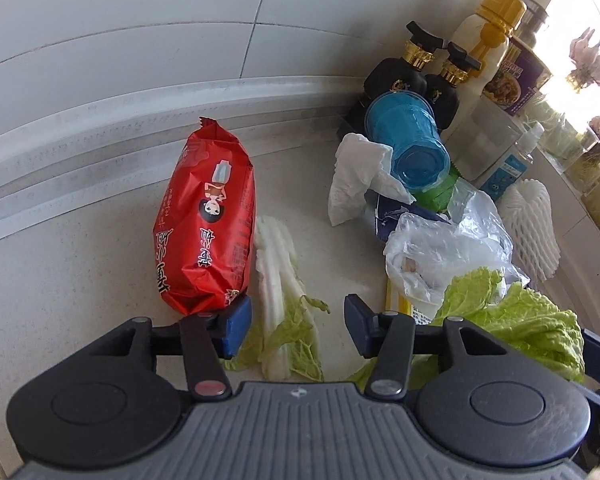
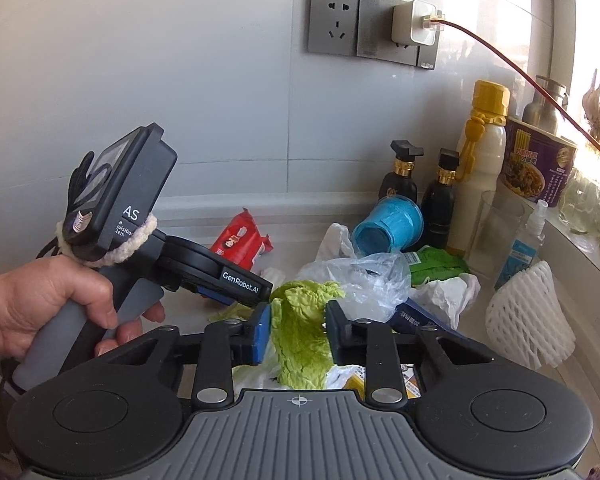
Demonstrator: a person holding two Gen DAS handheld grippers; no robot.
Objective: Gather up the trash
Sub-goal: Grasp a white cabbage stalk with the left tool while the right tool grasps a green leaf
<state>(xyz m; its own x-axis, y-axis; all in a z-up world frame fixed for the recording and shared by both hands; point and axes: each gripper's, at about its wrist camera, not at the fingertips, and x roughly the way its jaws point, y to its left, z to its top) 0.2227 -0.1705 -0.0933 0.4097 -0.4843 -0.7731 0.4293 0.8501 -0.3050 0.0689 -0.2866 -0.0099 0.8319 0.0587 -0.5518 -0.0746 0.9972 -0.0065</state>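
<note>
Two tools work over the pale speckled worktop. Left tool, held in a hand, stands half open around a white-stemmed cabbage leaf, pads not pressing it; its left finger touches the red crinkled snack packet. Right tool has its jaws closed narrow on a crinkled green cabbage leaf, beside a clear crumpled plastic bag and tipped blue plastic cup.

Snack packet left of cabbage stalk, cup behind
</note>
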